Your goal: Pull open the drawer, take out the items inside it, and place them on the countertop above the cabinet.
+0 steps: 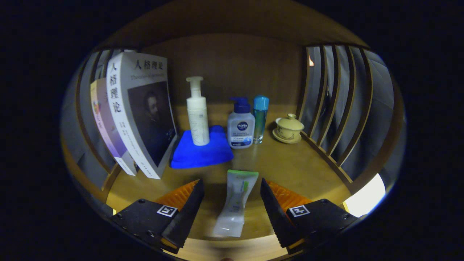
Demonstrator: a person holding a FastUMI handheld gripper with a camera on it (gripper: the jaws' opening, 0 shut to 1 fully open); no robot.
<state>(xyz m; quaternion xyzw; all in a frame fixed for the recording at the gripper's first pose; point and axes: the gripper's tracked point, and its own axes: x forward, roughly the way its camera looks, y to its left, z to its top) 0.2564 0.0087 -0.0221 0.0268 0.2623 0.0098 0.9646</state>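
Observation:
My gripper [231,190] is open, its two fingers spread wide over the wooden countertop [290,166]. A white tube with a green end [235,203] lies flat on the countertop between the fingers, touched by neither. Beyond it stand a white pump bottle [197,114] on a folded blue cloth [201,148], a white bottle with a dark blue pump [240,125], a slim blue-capped bottle [260,117] and a yellow lidded cup on a saucer [289,128].
Two books [139,112] lean against the slatted wooden side on the left. A slatted wooden wall [337,108] closes the right side and a wooden back panel [232,65] the rear. The countertop's front edge runs just under the fingers.

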